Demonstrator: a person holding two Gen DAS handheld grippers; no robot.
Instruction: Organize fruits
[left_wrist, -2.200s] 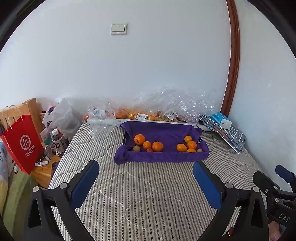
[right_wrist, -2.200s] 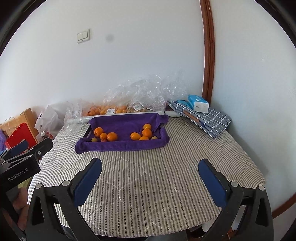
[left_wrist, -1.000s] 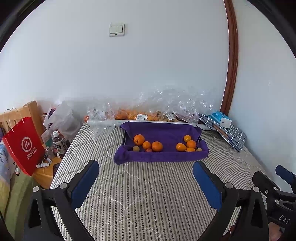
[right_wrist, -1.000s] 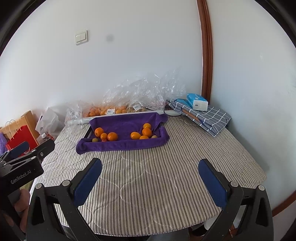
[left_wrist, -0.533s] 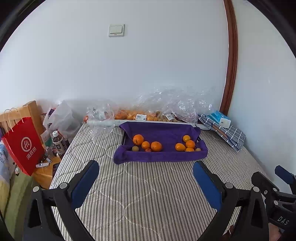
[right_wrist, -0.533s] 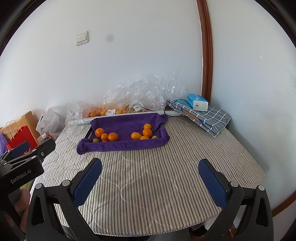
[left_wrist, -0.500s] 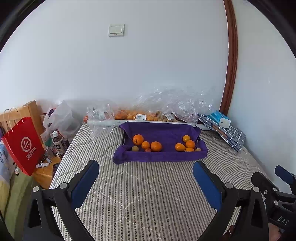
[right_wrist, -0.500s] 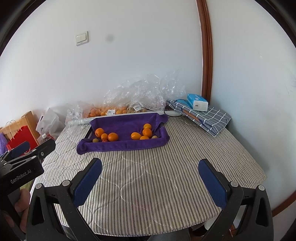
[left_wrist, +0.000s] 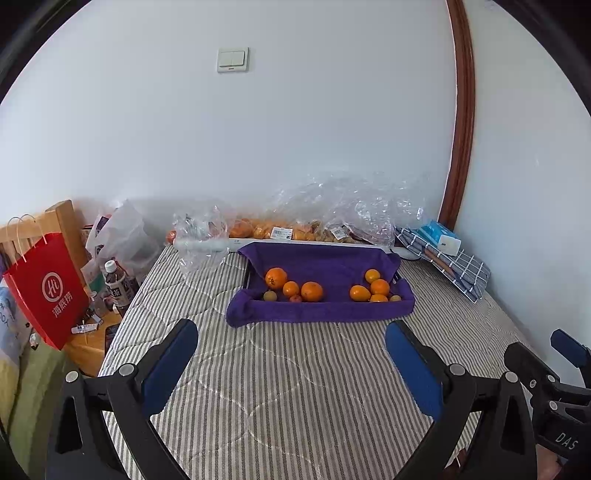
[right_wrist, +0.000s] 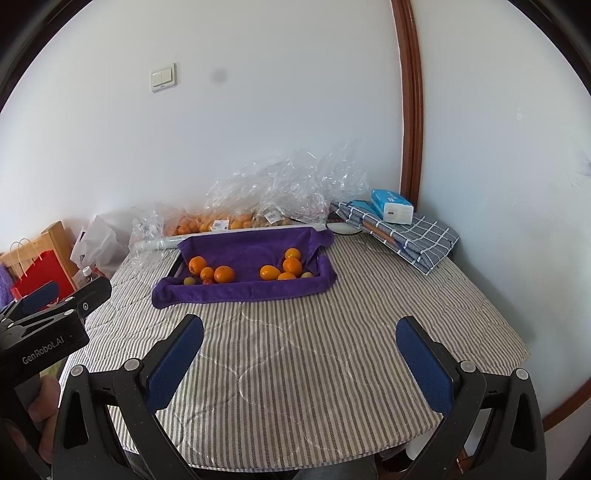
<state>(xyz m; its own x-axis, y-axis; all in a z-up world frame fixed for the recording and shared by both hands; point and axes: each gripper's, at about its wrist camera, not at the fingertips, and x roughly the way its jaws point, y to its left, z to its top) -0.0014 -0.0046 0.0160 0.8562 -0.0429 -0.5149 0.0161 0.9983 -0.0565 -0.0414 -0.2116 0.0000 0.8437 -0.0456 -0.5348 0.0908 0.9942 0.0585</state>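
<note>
Bright, even daylight; fisheye-warped, vignetted edges.

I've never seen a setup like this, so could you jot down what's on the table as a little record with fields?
surface: striped quilted table cover
fruit holder: tray lined with a purple towel
fruit: two clusters, left group and right group
behind the tray: clear plastic bags with more fruit
far right: folded checked cloth, tissue pack
left gripper: jaws open, empty
right gripper: jaws open, empty
</note>
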